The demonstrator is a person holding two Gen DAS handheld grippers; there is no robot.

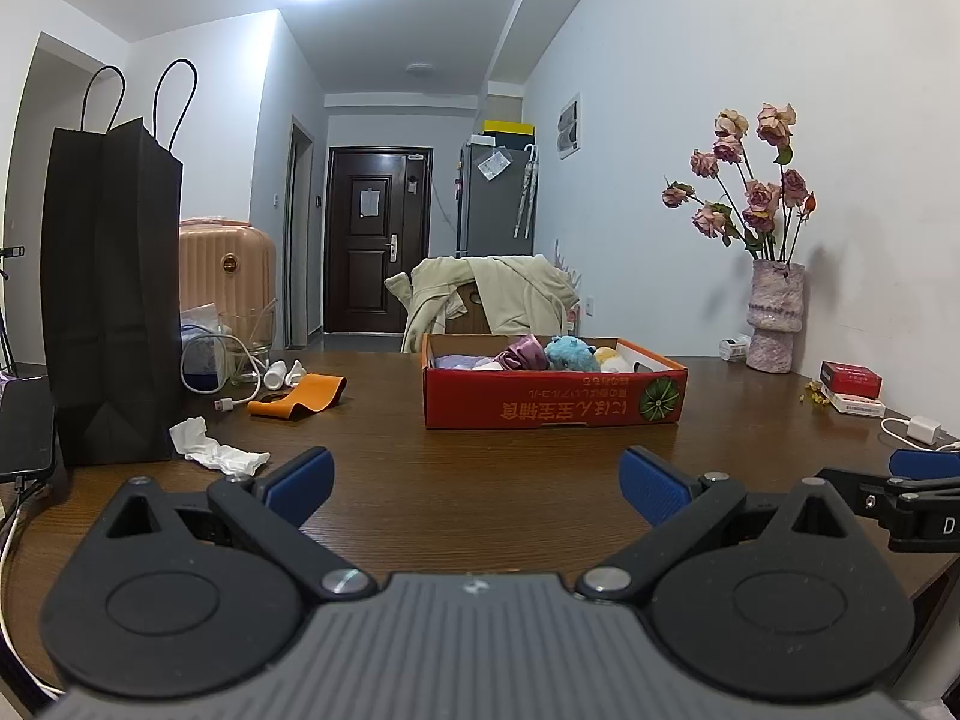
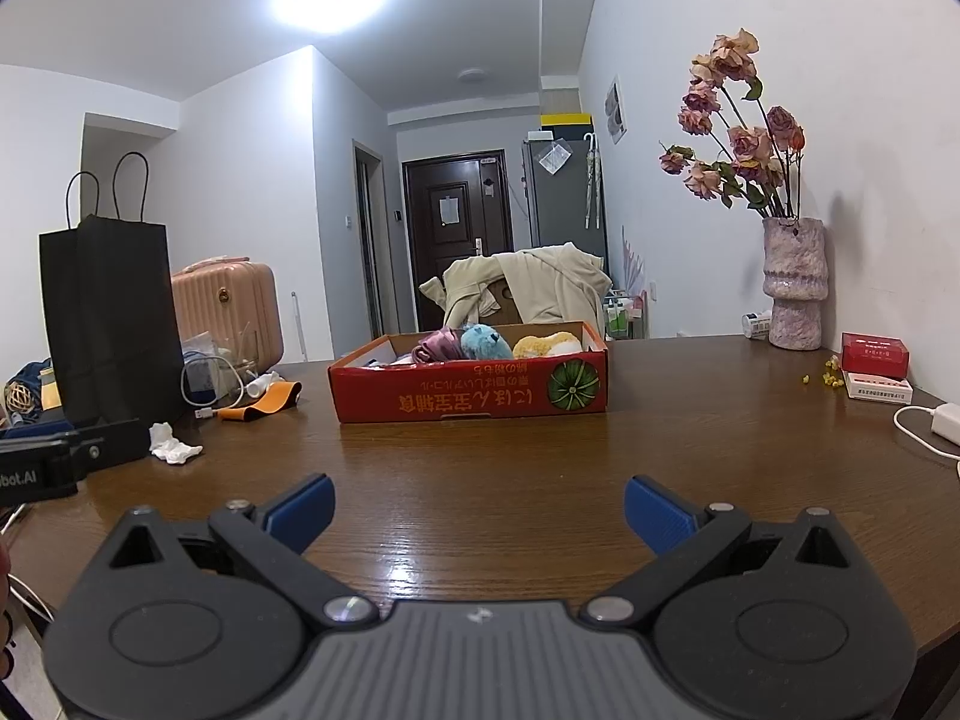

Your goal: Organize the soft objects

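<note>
Left gripper (image 1: 477, 483): jaws wide apart, nothing between them, low over the near edge of the table (image 1: 480, 450).
Right gripper (image 2: 479, 507): jaws wide apart, holding nothing, also over the near edge, beside the left one.
Box (image 1: 552, 405): red cardboard, shallow, open top, green melon print on one corner; sits mid-table, well beyond both grippers.
Soft toys, inside box: blue plush (image 1: 570, 353) near the middle; purple satin piece (image 1: 525, 353) touching its left side; yellow-white plush (image 2: 549, 345) at the right; pale cloth (image 1: 456, 362) at the left end.
Tissue (image 1: 219, 453): white, crumpled, on the table left of the box, just beside the bag.
Bag (image 1: 111, 288): black paper, upright, cord handles, left table edge.
Band (image 1: 300, 395): orange, curled flat on the table, between bag and box.
Cable (image 1: 240, 387): white, looped behind the band.
Vase (image 1: 774, 315): pink-speckled, holds dried roses, stands against the right wall.
Packet (image 1: 851, 379): red, on a white one, right of the vase.
Charger (image 1: 927, 427): white, at the right table edge.
</note>
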